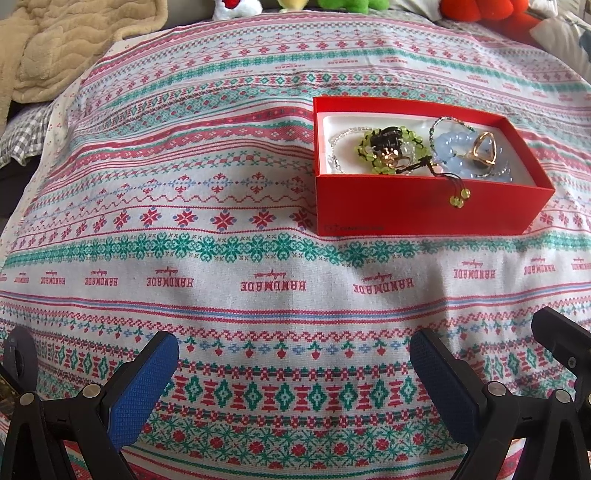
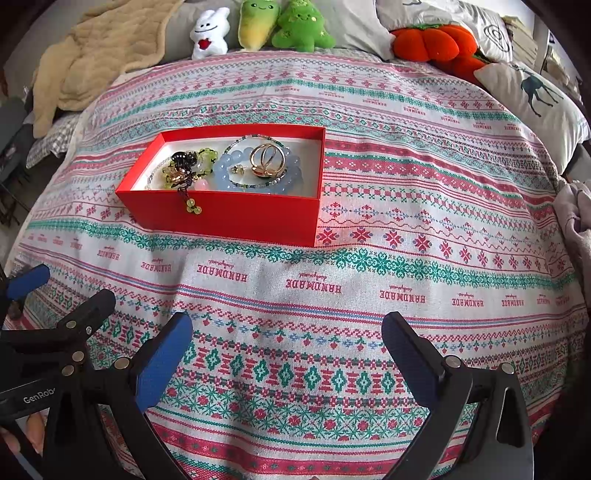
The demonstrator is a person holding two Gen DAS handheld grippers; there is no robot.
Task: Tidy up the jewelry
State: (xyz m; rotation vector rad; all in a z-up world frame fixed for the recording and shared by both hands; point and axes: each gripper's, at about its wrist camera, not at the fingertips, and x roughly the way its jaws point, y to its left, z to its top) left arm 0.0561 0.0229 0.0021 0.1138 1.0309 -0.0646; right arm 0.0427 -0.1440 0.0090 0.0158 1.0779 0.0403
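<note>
A red box (image 1: 424,208) (image 2: 229,218) stands on the patterned cloth and holds the jewelry: a green bead bracelet (image 1: 369,142) (image 2: 207,153), a pale blue bead bracelet (image 1: 452,142) (image 2: 232,162), gold rings (image 1: 484,147) (image 2: 267,157), a black clip (image 1: 388,134) (image 2: 183,158). A green tassel (image 1: 460,197) (image 2: 192,205) hangs over the front wall. My left gripper (image 1: 293,354) is open and empty, near the cloth's front, left of the box. My right gripper (image 2: 286,338) is open and empty, in front of the box.
The patterned cloth (image 1: 184,221) (image 2: 424,221) covers a bed. A beige blanket (image 2: 96,55) lies at the back left. Plush toys (image 2: 258,26) and an orange plush (image 2: 436,40) line the back. A deer pillow (image 2: 535,99) sits at the right.
</note>
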